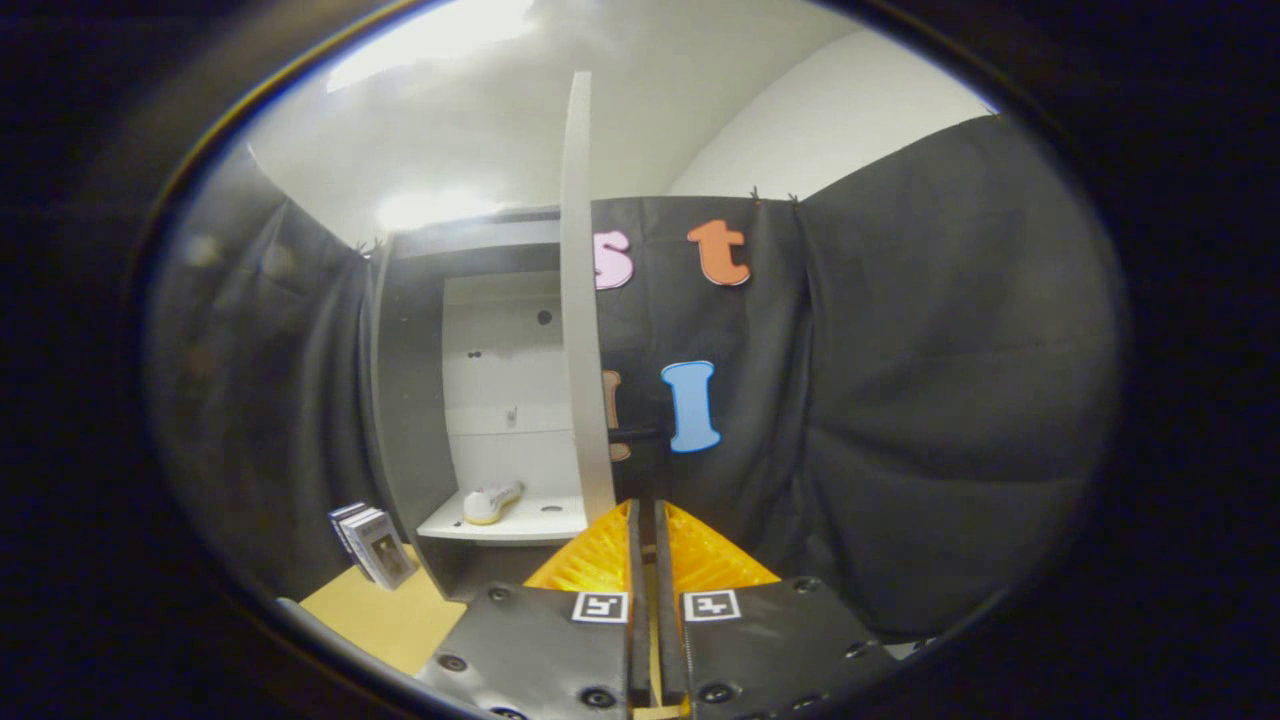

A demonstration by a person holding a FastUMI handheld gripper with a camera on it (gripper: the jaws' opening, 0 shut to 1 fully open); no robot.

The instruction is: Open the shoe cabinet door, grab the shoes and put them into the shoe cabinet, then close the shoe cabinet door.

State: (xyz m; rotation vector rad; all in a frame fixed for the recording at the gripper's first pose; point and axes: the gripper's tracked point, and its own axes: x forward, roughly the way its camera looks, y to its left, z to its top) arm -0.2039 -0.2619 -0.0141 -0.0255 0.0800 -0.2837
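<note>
The cabinet [470,400] stands far left, open, its pale back panel and one shelf [505,527] in plain sight. Its door [582,300] swings out edge-on toward us, a tall pale blade just ahead of the gripper, with a dark handle [638,434] poking out to the right of it. On the shelf lies a shoe [492,503], light-coloured, toe pointing right, already inside. Near left, on the wooden floor [380,620], a small stack of boxes [372,545] leans by the cabinet's base.

And the gripper [648,525]: fingers drawn close, only a thin slit between them, nothing held in there. The tips sit just below that handle and right beside the door's lower edge.

So the loading looks done, and the closing step is in hand, I'd say. Next move calls for getting against the door's right face or the handle and pushing it leftward, swinging the panel round to meet the cabinet front without clipping the shelf edge.
</note>
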